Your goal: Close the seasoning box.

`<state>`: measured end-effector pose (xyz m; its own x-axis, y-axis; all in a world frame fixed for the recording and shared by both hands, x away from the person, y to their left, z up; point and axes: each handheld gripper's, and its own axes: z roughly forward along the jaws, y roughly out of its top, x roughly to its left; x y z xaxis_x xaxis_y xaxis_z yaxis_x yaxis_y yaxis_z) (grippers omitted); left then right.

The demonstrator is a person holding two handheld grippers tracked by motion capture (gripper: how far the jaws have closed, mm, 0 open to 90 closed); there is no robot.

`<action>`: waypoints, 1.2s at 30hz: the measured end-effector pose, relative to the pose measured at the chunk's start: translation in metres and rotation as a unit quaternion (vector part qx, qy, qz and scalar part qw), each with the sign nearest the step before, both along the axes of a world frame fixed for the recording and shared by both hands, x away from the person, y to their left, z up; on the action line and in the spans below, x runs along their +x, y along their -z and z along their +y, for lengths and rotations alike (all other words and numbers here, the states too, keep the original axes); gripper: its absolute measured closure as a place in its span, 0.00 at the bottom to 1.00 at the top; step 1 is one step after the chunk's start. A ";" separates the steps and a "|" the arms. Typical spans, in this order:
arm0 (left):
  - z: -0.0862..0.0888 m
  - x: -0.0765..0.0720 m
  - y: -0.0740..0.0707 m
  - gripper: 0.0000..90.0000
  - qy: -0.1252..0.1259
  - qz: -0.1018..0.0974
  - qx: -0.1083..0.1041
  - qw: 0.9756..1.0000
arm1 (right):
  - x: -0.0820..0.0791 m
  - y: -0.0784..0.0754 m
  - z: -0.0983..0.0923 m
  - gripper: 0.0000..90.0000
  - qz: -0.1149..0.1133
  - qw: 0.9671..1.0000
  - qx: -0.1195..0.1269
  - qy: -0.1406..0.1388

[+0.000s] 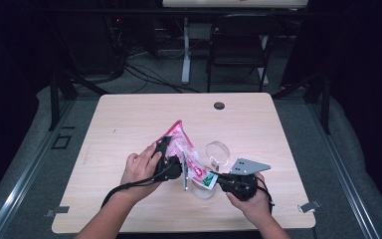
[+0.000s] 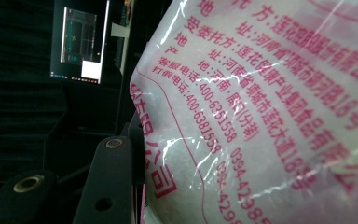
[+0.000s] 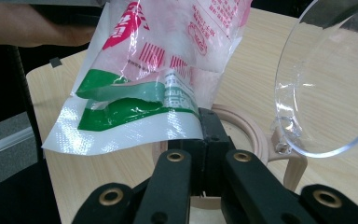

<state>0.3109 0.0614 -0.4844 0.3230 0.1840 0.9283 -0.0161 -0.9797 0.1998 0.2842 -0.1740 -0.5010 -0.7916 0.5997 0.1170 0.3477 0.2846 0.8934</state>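
Note:
A pink-and-white plastic bag [image 1: 183,147] with red print and a green strip at its low end hangs tilted above the table between both grippers. My left gripper [image 1: 169,147] is shut on the bag's upper body; in the left gripper view the bag [image 2: 261,116] presses against one black finger [image 2: 109,182] and hides the other. My right gripper [image 3: 205,128] is shut on the bag's [image 3: 168,56] low edge beside the green strip. Right under that corner stands a jar with a beige rim [image 3: 251,128], its clear hinged lid [image 3: 326,93] swung up. From above, the jar [image 1: 204,190] sits below the right gripper [image 1: 215,179].
The wooden table [image 1: 129,119] has a round black grommet [image 1: 219,105] near its far edge. A black folding chair [image 1: 238,45] and cables stand on the floor beyond. A lit screen [image 2: 81,42] glows in the dark background of the left gripper view.

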 end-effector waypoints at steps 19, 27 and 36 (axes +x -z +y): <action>-0.001 0.000 -0.001 0.65 0.004 -0.003 0.007 1.000 | 0.001 0.001 -0.001 1.00 0.003 1.000 -0.001 0.002; -0.002 0.000 -0.001 0.65 0.003 -0.003 0.005 1.000 | 0.001 0.002 -0.001 1.00 0.004 1.000 -0.001 0.002; -0.003 0.000 -0.002 0.65 0.002 -0.005 0.009 1.000 | 0.002 0.002 -0.002 1.00 0.006 1.000 -0.001 0.003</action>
<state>0.3108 0.0588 -0.4825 0.3147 0.1665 0.9345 -0.0216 -0.9830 0.1824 0.2860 -0.1756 -0.5030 -0.7871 0.6040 0.1248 0.3595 0.2850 0.8885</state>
